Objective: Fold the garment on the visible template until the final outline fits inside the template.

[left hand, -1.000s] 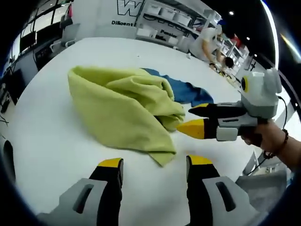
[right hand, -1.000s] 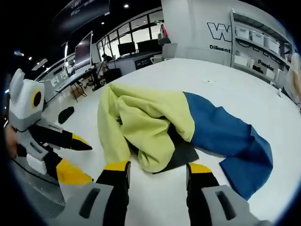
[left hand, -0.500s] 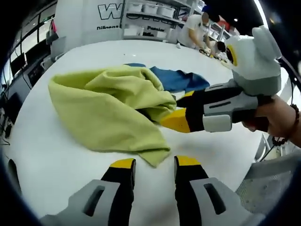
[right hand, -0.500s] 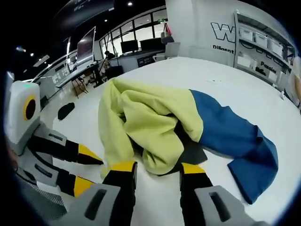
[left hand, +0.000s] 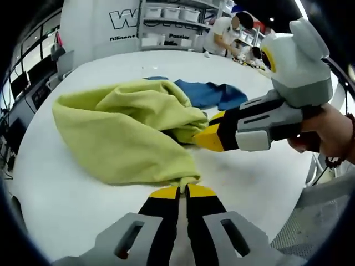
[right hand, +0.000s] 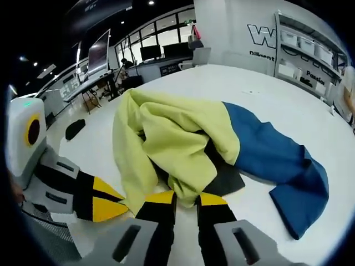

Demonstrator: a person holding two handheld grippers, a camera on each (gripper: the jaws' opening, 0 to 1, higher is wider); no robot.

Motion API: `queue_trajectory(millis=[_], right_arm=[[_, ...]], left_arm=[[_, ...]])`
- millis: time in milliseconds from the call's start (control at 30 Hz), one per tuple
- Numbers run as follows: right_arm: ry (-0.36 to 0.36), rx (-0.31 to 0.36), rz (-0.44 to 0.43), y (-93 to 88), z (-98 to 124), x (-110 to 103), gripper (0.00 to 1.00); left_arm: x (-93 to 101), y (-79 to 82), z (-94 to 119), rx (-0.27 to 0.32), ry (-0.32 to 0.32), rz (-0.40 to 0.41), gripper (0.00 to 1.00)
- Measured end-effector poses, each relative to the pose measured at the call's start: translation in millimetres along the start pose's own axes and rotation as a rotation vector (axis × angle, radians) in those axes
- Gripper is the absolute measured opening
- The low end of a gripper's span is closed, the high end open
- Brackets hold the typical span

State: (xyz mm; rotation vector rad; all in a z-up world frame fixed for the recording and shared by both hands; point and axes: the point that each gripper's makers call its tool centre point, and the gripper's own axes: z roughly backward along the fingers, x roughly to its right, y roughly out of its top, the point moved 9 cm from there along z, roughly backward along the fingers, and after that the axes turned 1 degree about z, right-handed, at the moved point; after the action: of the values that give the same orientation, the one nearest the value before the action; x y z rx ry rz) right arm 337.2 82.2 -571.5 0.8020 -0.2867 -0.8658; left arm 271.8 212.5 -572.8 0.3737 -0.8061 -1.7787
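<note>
Yellow-green and blue fabric, a crumpled two-tone garment [left hand: 130, 130], lies bunched on a white round tabletop [left hand: 72, 205] in an open workshop. In the left gripper view, the left gripper [left hand: 183, 192] rises from six o'clock with its yellow-tipped jaws drawn nearly together on the lowest corner of the yellow-green cloth, which appears pinched between them, though the contact is partly hidden by the tips. The right gripper [left hand: 213, 133] enters that view from three o'clock, held in a person's hand [left hand: 327, 136], its yellow tips touching the cloth's folded edge near the centre of the heap. The blue half of the garment trails away toward one o'clock.

In the right gripper view, the right gripper [right hand: 186, 198] stands at six o'clock with its jaws narrowed to a slim gap at a hanging fold of the yellow-green cloth; whether they hold it cannot be told. Just above them a dark grey flat patch [right hand: 224, 176] shows beneath the garment [right hand: 183, 138], possibly the template. The blue portion spreads toward four o'clock. The left gripper [right hand: 102, 202] comes in from eight o'clock, its tips at the cloth's edge. White shelving with bins [right hand: 302, 41] lines the wall at two o'clock.
</note>
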Motion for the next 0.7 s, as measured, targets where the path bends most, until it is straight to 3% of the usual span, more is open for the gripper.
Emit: queue_trajectory(millis=[333,567,700], right_arm=[[0.005,0.023,0.008,5.7,17,0,0.0],[0.01,0.047,0.031,15.1,38,2,0.0],[-0.005,0.07,0.061,20.3,52,3,0.0]], left_arm=[[-9.4,7.2,22,0.068,-0.021,0.031,0.02],[-32.8,21.7,57,0.164,0.026,0.099,0.02],[-46.5,30.4,70,0.184,0.046,0.085,0.02]])
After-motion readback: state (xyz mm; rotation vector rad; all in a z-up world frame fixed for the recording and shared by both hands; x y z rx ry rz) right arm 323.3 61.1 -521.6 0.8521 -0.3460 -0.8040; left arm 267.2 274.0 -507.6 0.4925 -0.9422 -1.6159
